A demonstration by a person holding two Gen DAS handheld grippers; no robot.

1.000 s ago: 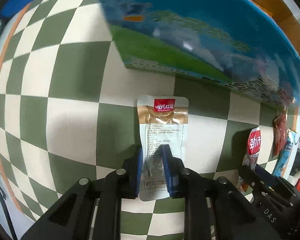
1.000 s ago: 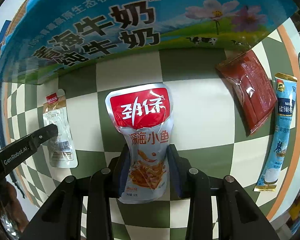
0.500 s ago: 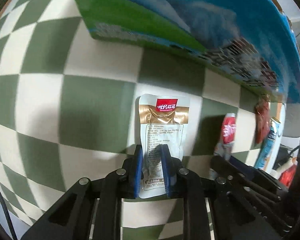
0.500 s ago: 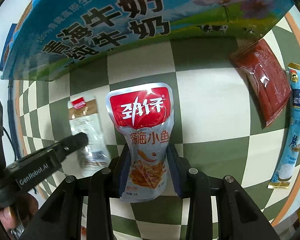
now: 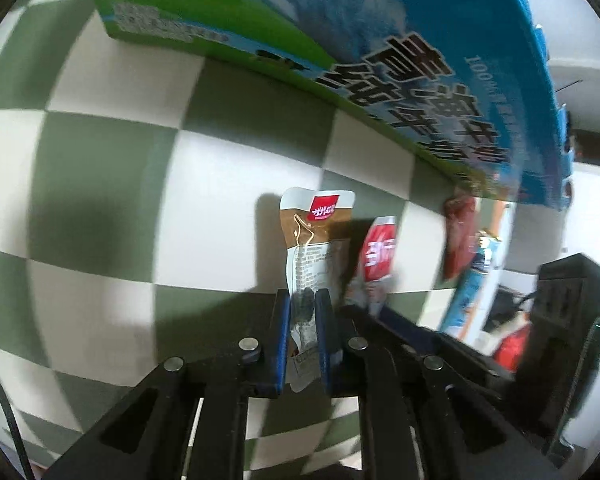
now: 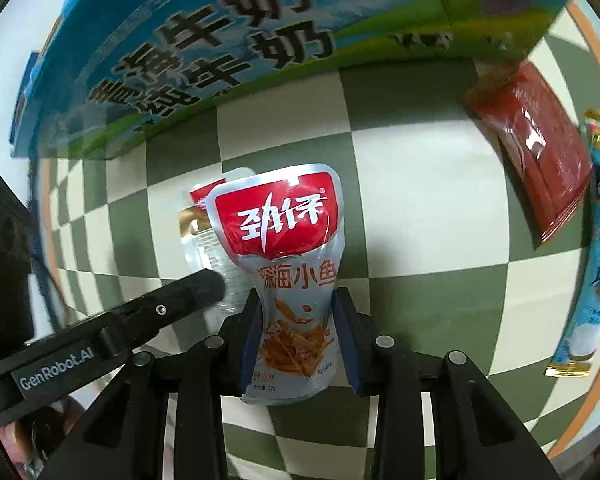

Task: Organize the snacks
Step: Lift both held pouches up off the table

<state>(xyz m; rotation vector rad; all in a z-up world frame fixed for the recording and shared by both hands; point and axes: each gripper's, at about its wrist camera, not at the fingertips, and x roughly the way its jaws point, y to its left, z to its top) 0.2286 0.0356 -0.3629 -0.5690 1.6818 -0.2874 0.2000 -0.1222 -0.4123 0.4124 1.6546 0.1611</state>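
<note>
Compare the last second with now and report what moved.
The left gripper carried its brown-and-white snack sachet rightward until it sits partly behind the red-and-silver fish snack pouch held in the right gripper. Both grips stayed shut. The dark red packet, blue stick sachet and blue milk carton box stayed put.

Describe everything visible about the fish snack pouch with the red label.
The fish snack pouch is a glossy silver foil packet with a red panel bearing white characters, orange lettering below, and a picture of fried fish strips. The right gripper pinches its lower half, creasing it at the waist. It overlaps the brown and white pouch held by the left gripper, above the checkered cloth.
</note>
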